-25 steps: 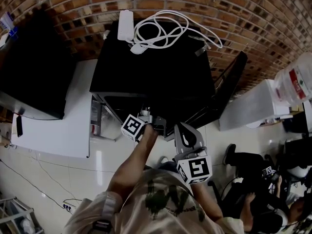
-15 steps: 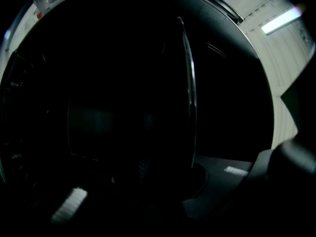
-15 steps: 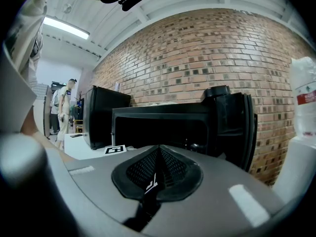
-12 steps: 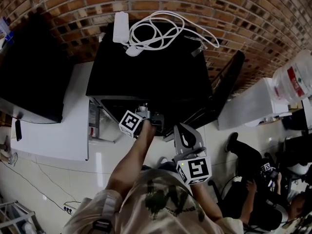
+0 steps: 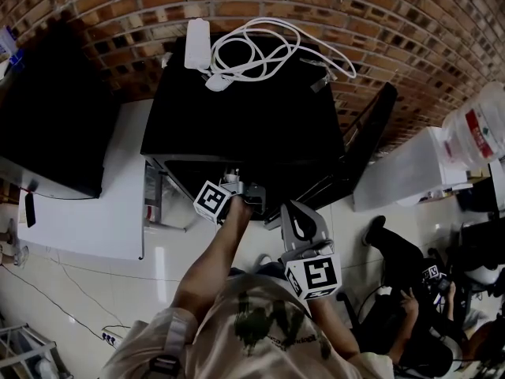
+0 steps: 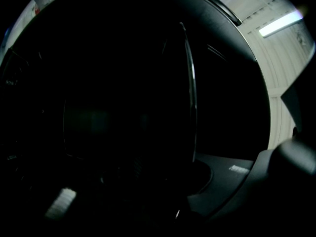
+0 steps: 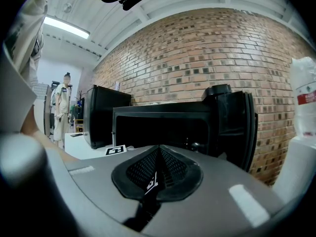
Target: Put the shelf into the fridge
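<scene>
Reaching deep into the dark fridge (image 5: 245,109) with the left gripper (image 5: 237,192), opening its jaws around what looks like the shelf (image 6: 191,107), a thin bright edge standing between them, seemingly not pinched. Best to seat it level and fully home before complete release, then to draw straight back without snagging it. Holding the right gripper (image 5: 296,212) back near the body, pads pressed together on nothing, clear of the open door (image 5: 367,144).

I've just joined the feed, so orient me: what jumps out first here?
The black fridge stands with its door open against the brick wall, a white cable coiled on top. The left gripper reaches into it, jaws opening; its view is too dark to show anything between them. The right gripper is shut, just outside.
</scene>
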### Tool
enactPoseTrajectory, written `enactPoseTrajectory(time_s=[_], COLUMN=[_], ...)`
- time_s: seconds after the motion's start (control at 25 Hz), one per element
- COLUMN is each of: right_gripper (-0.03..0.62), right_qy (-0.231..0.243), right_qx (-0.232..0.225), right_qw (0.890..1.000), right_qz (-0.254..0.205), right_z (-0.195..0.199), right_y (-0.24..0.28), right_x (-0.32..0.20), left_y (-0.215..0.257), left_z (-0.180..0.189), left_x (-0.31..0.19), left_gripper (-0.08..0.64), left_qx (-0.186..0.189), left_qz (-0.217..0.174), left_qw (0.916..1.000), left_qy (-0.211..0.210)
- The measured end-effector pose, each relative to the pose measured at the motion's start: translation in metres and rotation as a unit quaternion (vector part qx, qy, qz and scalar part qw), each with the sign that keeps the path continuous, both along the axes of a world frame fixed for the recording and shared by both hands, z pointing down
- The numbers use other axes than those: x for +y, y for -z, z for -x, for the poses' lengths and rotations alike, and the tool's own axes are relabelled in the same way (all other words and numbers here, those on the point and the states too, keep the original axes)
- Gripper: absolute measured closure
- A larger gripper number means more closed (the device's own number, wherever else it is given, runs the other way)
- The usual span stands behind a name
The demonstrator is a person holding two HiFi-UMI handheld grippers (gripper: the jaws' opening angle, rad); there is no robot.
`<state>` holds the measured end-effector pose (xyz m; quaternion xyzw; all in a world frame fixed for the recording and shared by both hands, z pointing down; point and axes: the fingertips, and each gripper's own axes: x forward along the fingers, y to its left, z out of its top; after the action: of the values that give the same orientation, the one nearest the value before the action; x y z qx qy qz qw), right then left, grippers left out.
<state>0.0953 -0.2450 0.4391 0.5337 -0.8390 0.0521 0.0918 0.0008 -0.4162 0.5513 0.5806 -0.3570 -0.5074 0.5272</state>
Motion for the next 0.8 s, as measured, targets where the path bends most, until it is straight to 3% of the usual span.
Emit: enactPoseTrajectory(time_s=[0.08,0.16,0.28,0.8], right_gripper=[0.592,0.592,0.592,0.592], right_qy=[0.0,0.0,0.001,0.005], right_qx=[0.0,0.0,-0.001,-0.009], right_qw=[1.0,1.0,1.0,1.0], right_qz=[0.001,0.002,0.004,0.003], right_z=[0.0,0.0,0.002,0.019], right_y=[0.0,0.0,0.0,0.006], right_x=[0.001,0.001,0.004,0.033], left_y=[-0.004,-0.008,-0.005,-0.011], left_z=[0.002,0.005,0.004,0.008], left_x=[0.003,0.006,0.012,0.058], left_gripper=[0.437,0.437,0.437,0.437], left_qx=[-0.008,-0.027,-0.019,-0.073], left_qz=[0.003,0.007,0.003,0.019], left_qw=[1.0,0.9996,0.9998,0.9968], left_qy=[0.001,0.002,-0.001,-0.028])
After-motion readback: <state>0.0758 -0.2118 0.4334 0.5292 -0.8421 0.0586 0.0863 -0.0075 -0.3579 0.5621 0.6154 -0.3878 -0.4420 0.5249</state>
